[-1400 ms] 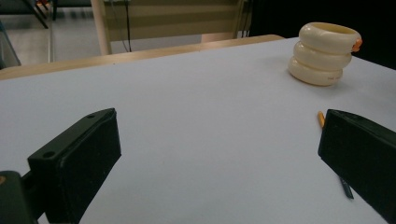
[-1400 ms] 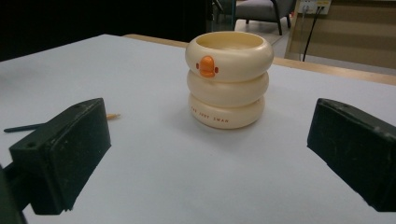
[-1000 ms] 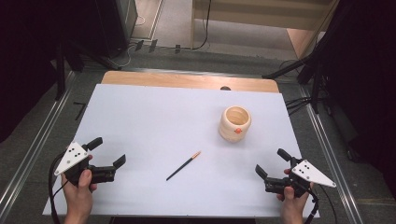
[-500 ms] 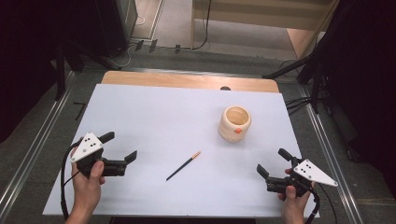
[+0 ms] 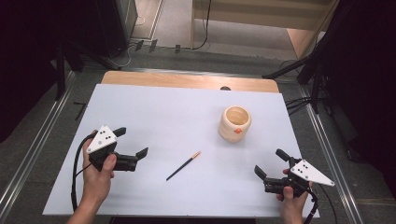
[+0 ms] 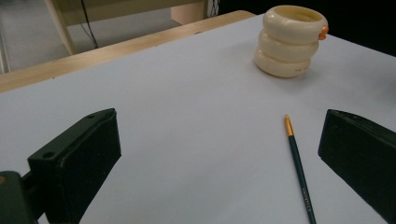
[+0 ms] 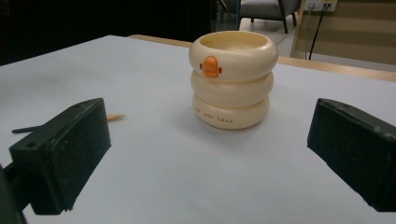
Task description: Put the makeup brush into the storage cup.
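Here the pencil (image 5: 183,166) lies flat on the white table cover (image 5: 154,107), near the middle of the front half. It is a thin, dark stick with an orange-tan tip, and in the high view that tip points toward about 2 o'clock, at the cream cup (image 5: 235,123). The cup stands upright, well apart from the pencil, at about 1 o'clock from it.

The left gripper (image 5: 132,146) is held at about 9 o'clock from the pencil, near it but not touching. Its jaws are spread wide with nothing between them. The right gripper (image 5: 269,164) sits at about 3 o'clock from the pencil and about 5 o'clock from the cup, also gaping wide and holding nothing.

The left gripper view brings out what the high view blurs: the pencil (image 6: 297,165) has a dark green barrel with faint lettering and a gold band below its orange end, and it lies closer to the right-hand jaw than to the other. The cup (image 6: 290,40) there shows as three stacked rings.

The right gripper view faces the cup (image 7: 232,79) head on, centred between the open jaws. It shows a small orange beak-like knob on the top ring and tiny print on the bottom ring, too small to read surely. The pencil (image 7: 65,123) peeks out beside the left-hand jaw.
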`<state>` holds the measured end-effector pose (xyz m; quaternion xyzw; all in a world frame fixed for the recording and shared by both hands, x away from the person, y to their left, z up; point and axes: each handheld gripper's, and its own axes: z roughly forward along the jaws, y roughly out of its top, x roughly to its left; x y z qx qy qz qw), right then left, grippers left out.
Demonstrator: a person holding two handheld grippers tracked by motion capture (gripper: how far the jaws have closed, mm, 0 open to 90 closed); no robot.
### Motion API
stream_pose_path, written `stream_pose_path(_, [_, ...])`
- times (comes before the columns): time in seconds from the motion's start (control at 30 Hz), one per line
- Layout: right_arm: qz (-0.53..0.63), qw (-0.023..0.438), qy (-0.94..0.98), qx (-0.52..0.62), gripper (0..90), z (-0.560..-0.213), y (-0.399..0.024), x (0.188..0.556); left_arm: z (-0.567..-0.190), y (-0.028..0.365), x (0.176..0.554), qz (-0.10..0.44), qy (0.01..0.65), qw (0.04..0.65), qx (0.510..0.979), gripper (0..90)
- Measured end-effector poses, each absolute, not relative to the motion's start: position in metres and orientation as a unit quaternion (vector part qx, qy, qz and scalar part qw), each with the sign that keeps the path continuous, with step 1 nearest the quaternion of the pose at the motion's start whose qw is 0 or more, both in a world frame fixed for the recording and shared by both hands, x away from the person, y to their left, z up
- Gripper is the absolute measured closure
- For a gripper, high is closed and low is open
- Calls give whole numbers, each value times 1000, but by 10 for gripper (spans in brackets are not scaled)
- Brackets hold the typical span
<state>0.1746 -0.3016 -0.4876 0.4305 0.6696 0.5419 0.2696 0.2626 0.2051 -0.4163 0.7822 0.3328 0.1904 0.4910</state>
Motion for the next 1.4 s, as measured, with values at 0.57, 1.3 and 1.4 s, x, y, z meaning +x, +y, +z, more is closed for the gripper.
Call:
stream_pose_path(0.57, [541,268,674,426,0,-489,-299,175,-408,168,277,173,312,521,775,0])
stream_pose_path(1.3, [543,263,675,423,0,-488,-299,175,-424,121,290,134,296,522,789,0])
stream_pose_path(1.4, [544,263,675,422,0,-488,-299,175,-425,117,291,130,295,520,791,0])
